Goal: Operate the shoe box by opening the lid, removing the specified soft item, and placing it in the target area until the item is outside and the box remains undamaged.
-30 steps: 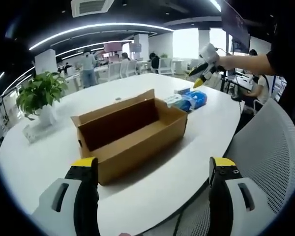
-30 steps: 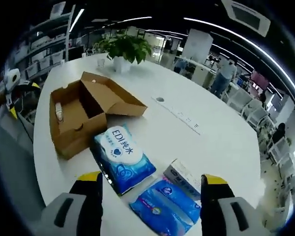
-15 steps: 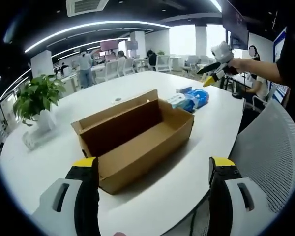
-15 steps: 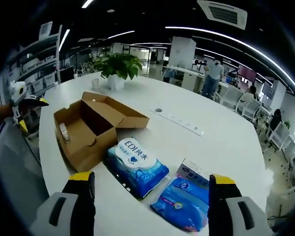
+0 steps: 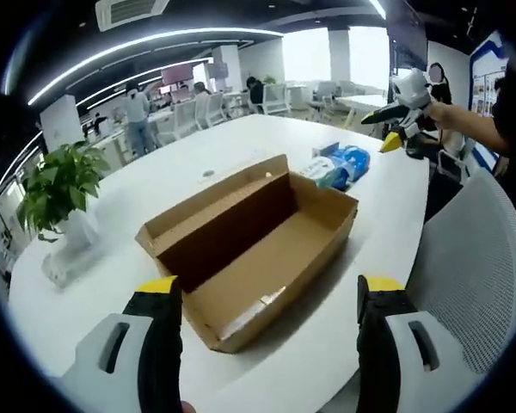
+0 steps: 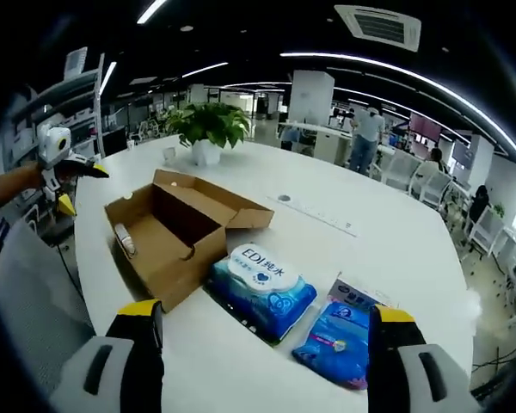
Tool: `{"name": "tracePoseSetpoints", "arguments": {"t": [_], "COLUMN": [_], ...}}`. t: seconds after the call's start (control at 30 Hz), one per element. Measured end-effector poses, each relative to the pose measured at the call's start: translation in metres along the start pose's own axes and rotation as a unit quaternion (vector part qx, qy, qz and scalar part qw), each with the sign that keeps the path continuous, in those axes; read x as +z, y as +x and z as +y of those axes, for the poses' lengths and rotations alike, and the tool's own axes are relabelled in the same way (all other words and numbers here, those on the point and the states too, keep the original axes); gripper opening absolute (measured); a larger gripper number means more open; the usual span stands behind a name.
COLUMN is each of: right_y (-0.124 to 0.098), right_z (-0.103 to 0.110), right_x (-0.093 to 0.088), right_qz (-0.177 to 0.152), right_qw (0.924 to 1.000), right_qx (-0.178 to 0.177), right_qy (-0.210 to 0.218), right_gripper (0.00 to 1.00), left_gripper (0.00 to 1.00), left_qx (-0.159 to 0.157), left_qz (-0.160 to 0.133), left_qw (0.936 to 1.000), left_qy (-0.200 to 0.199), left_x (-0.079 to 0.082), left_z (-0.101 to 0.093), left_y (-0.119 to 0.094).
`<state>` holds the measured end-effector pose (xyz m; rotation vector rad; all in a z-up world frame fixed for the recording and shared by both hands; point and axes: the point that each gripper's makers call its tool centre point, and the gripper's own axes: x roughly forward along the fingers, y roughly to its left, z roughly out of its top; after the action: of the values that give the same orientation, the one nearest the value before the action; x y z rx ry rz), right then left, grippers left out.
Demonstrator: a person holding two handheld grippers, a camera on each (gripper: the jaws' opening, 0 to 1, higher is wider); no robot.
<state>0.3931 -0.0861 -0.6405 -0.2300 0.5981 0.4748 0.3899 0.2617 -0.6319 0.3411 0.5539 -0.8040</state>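
While wipes [image 6: 262, 284] lie ahead, right tongs [image 6: 262, 361] gape.

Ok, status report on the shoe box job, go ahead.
Left gripper and right gripper open, empty. Shoe box lid open; wipes pack on table beside it. No obstruction.

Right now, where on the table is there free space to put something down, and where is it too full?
The white table is bare beyond the wipes pack, out to its far edge, and between the open shoe box and the potted plant. It is crowded near the right gripper, where the wipes pack, the blue pack and the box sit close together.
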Motion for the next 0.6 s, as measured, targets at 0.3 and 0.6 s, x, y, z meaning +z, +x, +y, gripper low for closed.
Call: {"name": "tracePoseSetpoints", "arguments": {"t": [0.3, 0.6], "right_y": [-0.011, -0.016], "right_z": [0.019, 0.038], "right_x": [-0.006, -0.01], "right_qz": [0.009, 0.005], "right_qw": [0.9999, 1.0], "right_qx": [-0.003, 0.004], "right_qy": [-0.011, -0.006], "right_gripper": [1.0, 1.0], "left_gripper": [0.72, 0.64], "left_qx": [-0.029, -0.048], "left_qz": [0.039, 0.059], "left_qw": [0.9982, 0.9939], "left_qy": [0.035, 0.081], "left_x": [0.002, 0.009], "left_z": [0.003, 0.009], "left_y": [0.011, 0.024]}}
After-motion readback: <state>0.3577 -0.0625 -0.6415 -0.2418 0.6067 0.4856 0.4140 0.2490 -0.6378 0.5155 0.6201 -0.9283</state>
